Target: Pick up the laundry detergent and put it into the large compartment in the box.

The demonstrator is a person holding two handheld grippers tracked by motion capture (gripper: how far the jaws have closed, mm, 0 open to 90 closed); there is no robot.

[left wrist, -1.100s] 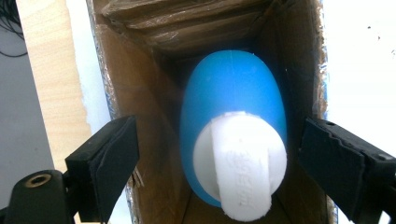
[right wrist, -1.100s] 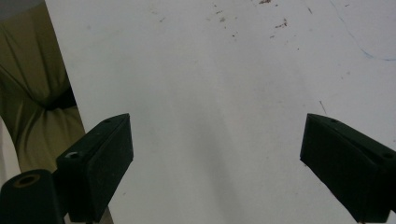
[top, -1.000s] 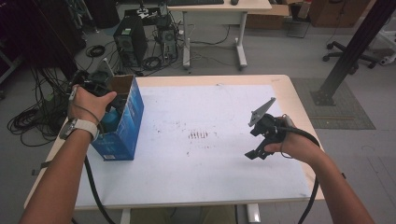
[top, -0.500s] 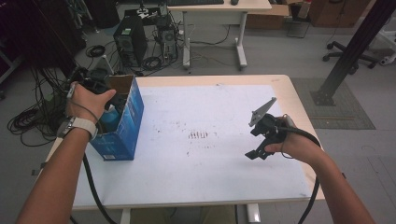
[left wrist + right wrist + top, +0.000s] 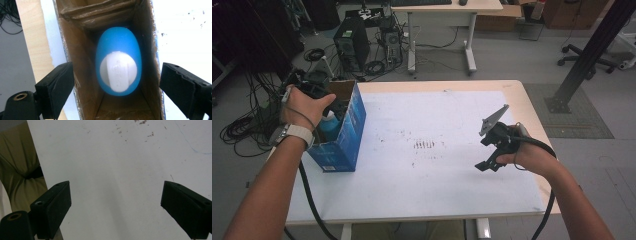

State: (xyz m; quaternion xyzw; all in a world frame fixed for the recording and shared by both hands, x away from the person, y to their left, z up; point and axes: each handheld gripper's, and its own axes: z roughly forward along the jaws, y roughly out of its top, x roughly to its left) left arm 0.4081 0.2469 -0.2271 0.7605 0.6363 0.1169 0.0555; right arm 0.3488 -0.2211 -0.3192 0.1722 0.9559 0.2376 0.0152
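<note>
Desk (image 5: 427, 190) white, bare in middle. Bottle (image 5: 117, 61) stood inside box (image 5: 343, 135) at left edge. Left gripper (image 5: 117, 85) hovered above, jaws spread, gripping nothing. Right gripper (image 5: 115, 207) idle, jaws spread. Step judged: reach-in. Next: lower, pinch bottle.

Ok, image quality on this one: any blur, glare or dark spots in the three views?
Left gripper view: the blue bottle and its white cap look soft, deep in the shadowed cardboard box; the white table surface beside it is blown out. Right gripper view: even light, jaws sharp. High view: evenly lit, slightly soft, floor at far left dark.
</note>
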